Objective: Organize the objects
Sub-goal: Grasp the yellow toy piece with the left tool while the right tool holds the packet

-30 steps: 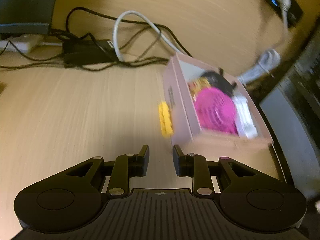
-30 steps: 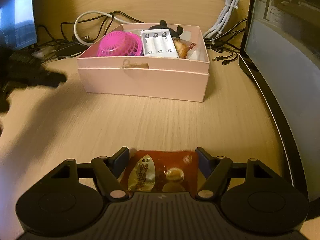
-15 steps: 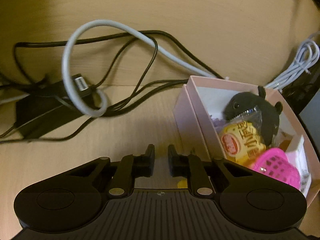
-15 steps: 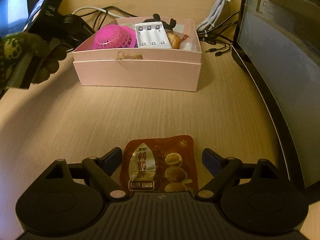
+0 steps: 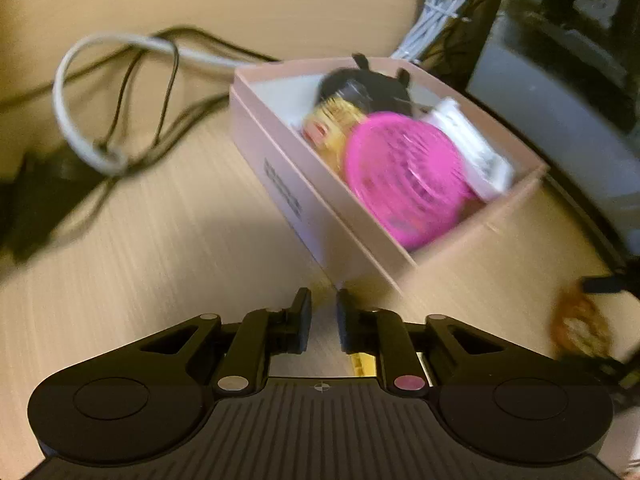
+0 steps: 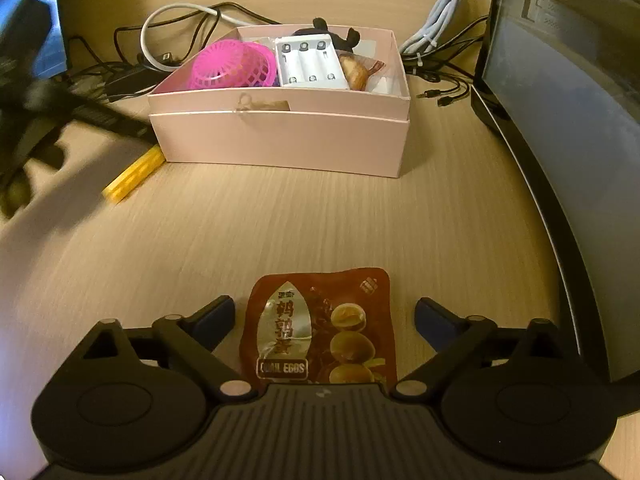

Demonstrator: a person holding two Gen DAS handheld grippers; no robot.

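Right wrist view: the right gripper (image 6: 324, 316) is spreading its jaws, and the quail egg packet (image 6: 318, 330) lies flat on the desk (image 6: 280, 220) between them, untouched by either pad. Beyond it is a bare stretch of wood up to the pink box (image 6: 280, 136), with a monitor (image 6: 560, 120) edging the right side. A yellow block (image 6: 134, 174) lies at the box's left corner. The left gripper (image 5: 322, 322) is nearly clenched, gripping nothing, just before the box corner.

Pale pink box (image 6: 280, 140), magenta lattice basket (image 6: 236, 65), brown quail-egg packet (image 6: 320, 328), yellow block (image 6: 134, 174)
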